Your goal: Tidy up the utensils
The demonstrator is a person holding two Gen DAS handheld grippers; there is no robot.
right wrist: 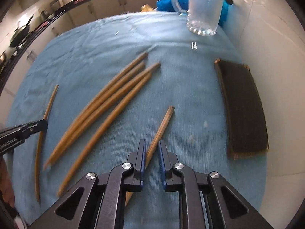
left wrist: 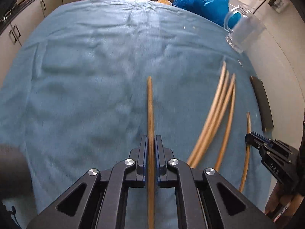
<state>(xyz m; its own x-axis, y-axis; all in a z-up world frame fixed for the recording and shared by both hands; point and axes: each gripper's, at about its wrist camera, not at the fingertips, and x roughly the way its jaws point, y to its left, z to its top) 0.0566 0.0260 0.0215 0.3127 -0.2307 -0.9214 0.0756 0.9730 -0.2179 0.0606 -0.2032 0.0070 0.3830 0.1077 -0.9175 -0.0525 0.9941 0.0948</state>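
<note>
Your left gripper [left wrist: 151, 143] is clamped on a single long wooden chopstick [left wrist: 150, 105], which runs straight out between the two blue-lined pads and lies over the light blue cloth [left wrist: 85, 66] covering the table.

Your right gripper [right wrist: 152, 148] has a second wooden chopstick [right wrist: 162, 126] lying aslant between its jaws. The left pad touches the stick, but a gap shows against the right pad, so the grasp looks nearly closed rather than firmly pressed.

Between your two grippers, four more wooden chopsticks [right wrist: 106, 106] lie loose on the cloth, close together and roughly parallel, tips pointing toward the far right. A dark flat rectangular mat with a woven edge [right wrist: 244, 106] lies at the cloth's right side. A clear glass mug with a handle [right wrist: 204, 7] stands at the far right corner, just beside a crumpled blue plastic bag [left wrist: 202, 2].
</note>
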